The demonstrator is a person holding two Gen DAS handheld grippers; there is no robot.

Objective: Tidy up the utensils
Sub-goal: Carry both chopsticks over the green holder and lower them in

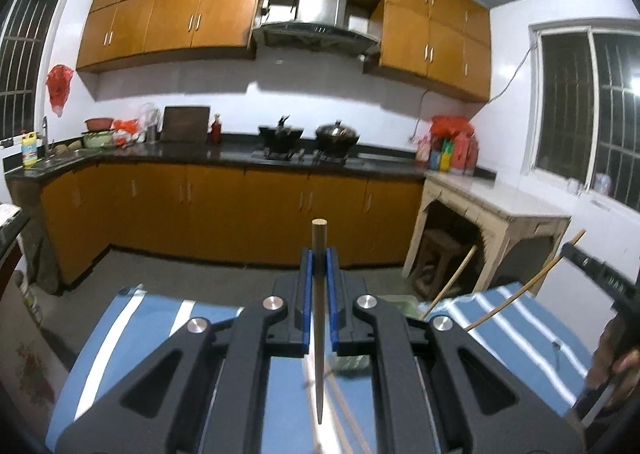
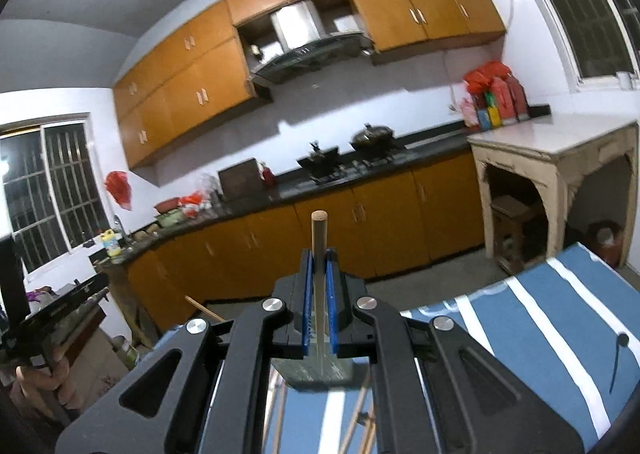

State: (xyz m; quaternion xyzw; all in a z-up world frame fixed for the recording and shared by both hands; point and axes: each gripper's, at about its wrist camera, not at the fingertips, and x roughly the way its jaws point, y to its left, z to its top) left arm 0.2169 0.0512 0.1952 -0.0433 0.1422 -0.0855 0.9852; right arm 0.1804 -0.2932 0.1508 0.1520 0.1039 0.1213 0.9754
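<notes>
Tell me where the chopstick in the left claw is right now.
In the left wrist view, the chopstick stands clamped between the left claw's blue pads, centre frame, above the blue striped cloth.

A chopstick [image 1: 319, 318] stands upright between the pads of the left claw [image 1: 319, 266], above the desk [image 1: 168, 318]. More chopsticks [image 1: 344, 418] lie on the desk beneath it. Out to the right, the right claw [image 1: 588, 262] holds its own chopstick [image 2: 319, 254] — a spoon [image 2: 618, 358] lies on the desk further right. Behind everything runs the kitchen counter [image 1: 224, 155], a stove [image 1: 308, 155] on it.
</notes>
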